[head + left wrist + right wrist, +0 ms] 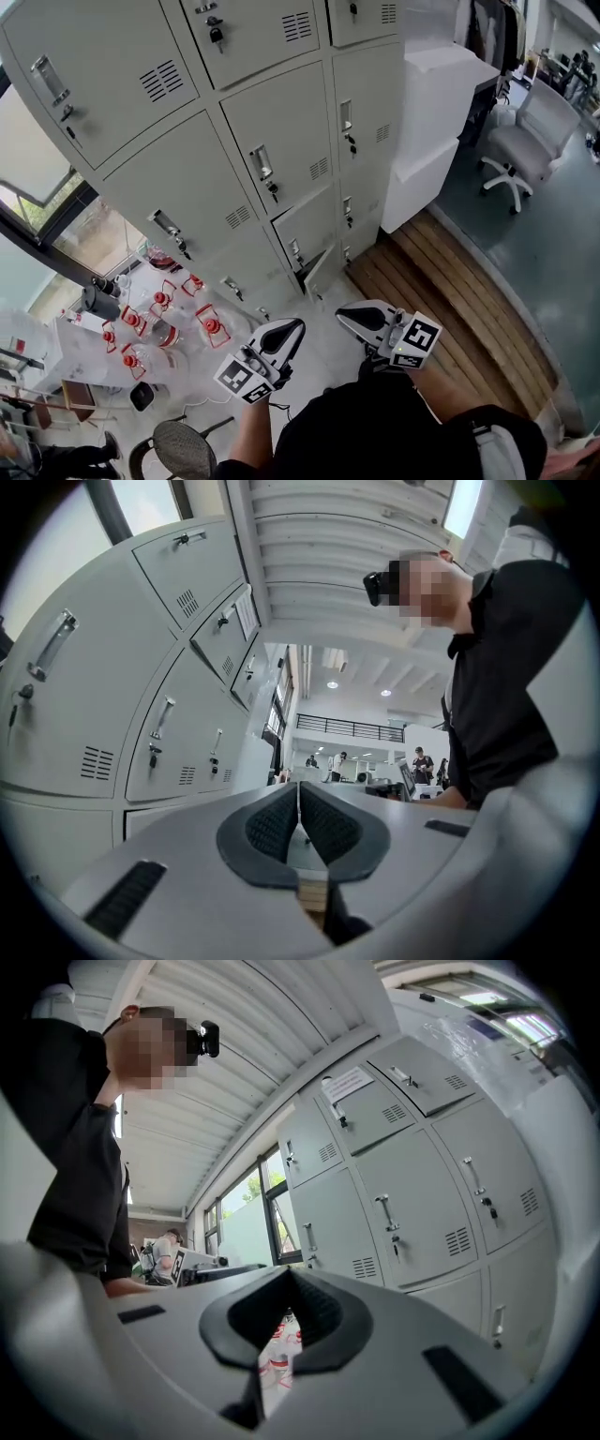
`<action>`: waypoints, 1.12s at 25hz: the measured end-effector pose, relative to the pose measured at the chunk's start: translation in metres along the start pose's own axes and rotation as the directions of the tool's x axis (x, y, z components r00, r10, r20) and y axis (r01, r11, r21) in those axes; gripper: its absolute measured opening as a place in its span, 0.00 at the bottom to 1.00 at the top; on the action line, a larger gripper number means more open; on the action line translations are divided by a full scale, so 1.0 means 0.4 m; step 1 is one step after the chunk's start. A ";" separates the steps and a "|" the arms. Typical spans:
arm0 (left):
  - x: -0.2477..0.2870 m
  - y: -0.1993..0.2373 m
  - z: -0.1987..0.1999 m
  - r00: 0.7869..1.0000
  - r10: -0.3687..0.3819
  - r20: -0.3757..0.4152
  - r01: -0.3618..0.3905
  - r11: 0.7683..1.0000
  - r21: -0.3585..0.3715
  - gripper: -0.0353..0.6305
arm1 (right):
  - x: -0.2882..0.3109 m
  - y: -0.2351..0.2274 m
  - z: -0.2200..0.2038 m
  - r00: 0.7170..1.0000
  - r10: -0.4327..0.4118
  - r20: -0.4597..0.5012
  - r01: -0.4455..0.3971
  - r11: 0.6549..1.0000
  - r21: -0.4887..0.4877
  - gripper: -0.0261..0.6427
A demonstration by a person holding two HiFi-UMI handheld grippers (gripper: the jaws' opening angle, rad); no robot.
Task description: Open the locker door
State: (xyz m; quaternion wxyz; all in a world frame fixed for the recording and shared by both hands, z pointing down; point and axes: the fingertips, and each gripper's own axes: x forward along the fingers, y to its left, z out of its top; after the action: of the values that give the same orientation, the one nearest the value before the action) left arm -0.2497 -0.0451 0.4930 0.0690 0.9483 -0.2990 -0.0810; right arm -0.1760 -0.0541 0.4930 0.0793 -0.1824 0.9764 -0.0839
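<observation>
A bank of grey metal lockers (234, 141) fills the upper head view; each door has a handle and a keyed lock. Near the floor, one small door (319, 270) stands slightly ajar. Both grippers hang low in front of my body, well apart from the lockers. My left gripper (292, 328) is shut with nothing between its pads, and my right gripper (347, 313) is shut and empty too. The lockers (159, 733) line the left side of the left gripper view, beyond the left gripper (299, 789). They also show as lockers (412, 1194) to the right of the right gripper (289, 1279).
Several water jugs with red caps (159, 323) stand on the floor at the left, under a window (66, 225). White blocks (436, 112) sit right of the lockers, with a white office chair (530, 141) beyond. A wooden floor strip (450, 300) runs along the right. A round stool (183, 450) is behind me.
</observation>
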 end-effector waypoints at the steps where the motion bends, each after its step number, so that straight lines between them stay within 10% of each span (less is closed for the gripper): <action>1: 0.024 0.019 0.015 1.000 0.012 0.008 -0.012 1.000 0.008 0.08 | 0.000 -0.024 0.008 1.000 0.018 0.003 -0.018 1.000 -0.002 0.06; 14: 0.256 0.171 0.160 0.984 0.172 0.041 -0.175 0.979 0.104 0.08 | 0.016 -0.299 0.162 0.974 0.228 0.004 -0.228 0.973 -0.036 0.06; 21: 0.232 0.246 0.235 0.936 0.344 0.079 -0.352 0.928 0.124 0.08 | 0.057 -0.363 0.193 0.942 0.334 0.043 -0.333 0.943 -0.024 0.06; 28: 0.204 0.291 0.298 0.940 0.334 0.064 -0.340 0.922 0.185 0.08 | 0.130 -0.415 0.228 0.953 0.295 0.075 -0.293 0.955 -0.038 0.06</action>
State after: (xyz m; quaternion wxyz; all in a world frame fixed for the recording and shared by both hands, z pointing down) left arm -0.2717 -0.1965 0.3882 -0.0149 0.8836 -0.4650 -0.0533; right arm -0.1498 -0.2383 0.4298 0.1274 -0.0396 0.9898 -0.0507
